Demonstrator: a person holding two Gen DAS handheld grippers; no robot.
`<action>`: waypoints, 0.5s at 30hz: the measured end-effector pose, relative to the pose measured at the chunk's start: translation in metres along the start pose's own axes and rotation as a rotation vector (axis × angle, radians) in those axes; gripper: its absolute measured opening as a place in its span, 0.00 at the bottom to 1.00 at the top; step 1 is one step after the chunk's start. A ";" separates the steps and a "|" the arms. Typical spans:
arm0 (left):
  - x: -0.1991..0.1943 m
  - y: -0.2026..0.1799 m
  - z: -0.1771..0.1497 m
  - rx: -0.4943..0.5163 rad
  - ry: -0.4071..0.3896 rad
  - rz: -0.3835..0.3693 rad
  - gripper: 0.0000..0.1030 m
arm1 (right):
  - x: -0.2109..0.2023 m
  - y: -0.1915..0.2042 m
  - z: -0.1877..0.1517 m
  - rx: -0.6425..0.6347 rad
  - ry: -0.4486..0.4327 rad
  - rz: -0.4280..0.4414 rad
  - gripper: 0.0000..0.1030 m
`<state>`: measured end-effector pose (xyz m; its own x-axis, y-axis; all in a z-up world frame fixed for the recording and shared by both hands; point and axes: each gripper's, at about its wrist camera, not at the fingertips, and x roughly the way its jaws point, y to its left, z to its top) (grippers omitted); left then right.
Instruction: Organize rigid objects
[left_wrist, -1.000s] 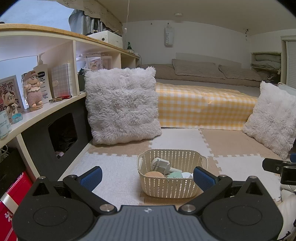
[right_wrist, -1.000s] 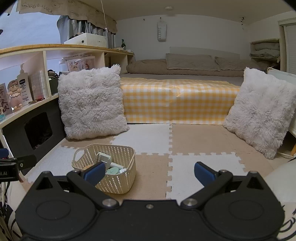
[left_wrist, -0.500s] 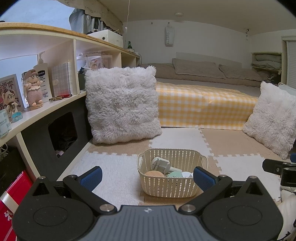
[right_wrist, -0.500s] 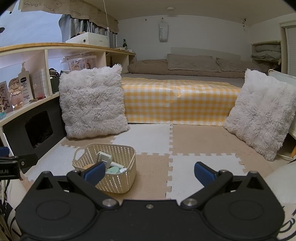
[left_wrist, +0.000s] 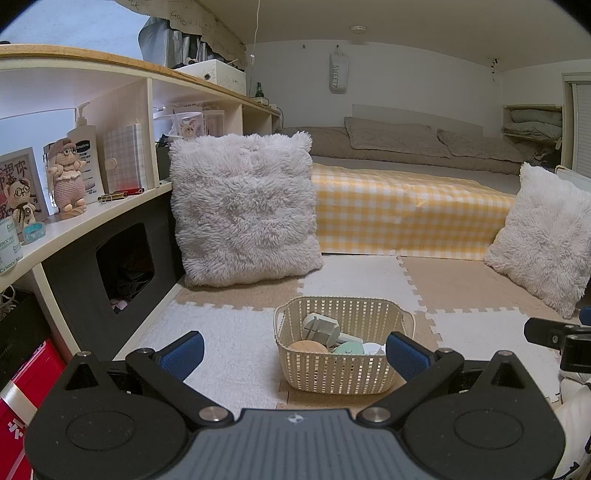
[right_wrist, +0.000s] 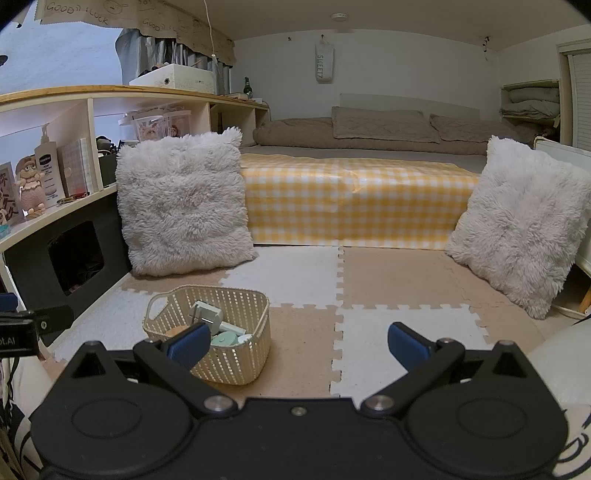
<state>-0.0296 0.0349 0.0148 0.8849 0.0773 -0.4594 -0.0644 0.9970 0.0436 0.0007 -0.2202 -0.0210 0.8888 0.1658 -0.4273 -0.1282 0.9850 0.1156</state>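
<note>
A cream plastic basket (left_wrist: 317, 376) stands on the foam floor mats and also shows in the right wrist view (right_wrist: 236, 363). Inside lie a grey plug-like object (left_wrist: 320, 328), an orange round object (left_wrist: 307, 347), a mint green round object (left_wrist: 349, 349) and a white one (left_wrist: 373, 348). My left gripper (left_wrist: 293, 354) is open and empty, held back from the basket, with its blue fingers framing it. My right gripper (right_wrist: 297, 341) is open and empty, to the right of the basket, over the mats.
A fluffy white pillow (left_wrist: 243, 210) leans against the shelf unit (left_wrist: 110, 206) at left, which holds a lotion bottle, a doll and a notebook. A second pillow (right_wrist: 517, 225) stands at right. A bed with a yellow checked cover (right_wrist: 354, 206) lies behind.
The right wrist view has lifted very slightly, with the basket a little lower in frame. The left gripper and the basket contents have not moved.
</note>
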 end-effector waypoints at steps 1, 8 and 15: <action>0.000 0.000 0.000 0.000 0.000 0.000 1.00 | 0.000 0.000 0.000 0.000 0.001 0.000 1.00; 0.000 0.000 0.000 0.000 -0.001 0.000 1.00 | 0.000 0.000 0.000 -0.001 0.001 0.001 1.00; 0.000 0.000 0.000 0.000 -0.001 0.000 1.00 | 0.000 0.000 -0.001 -0.001 0.002 -0.001 1.00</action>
<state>-0.0299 0.0347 0.0149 0.8852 0.0771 -0.4588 -0.0645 0.9970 0.0432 0.0004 -0.2202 -0.0225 0.8879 0.1654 -0.4292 -0.1280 0.9851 0.1148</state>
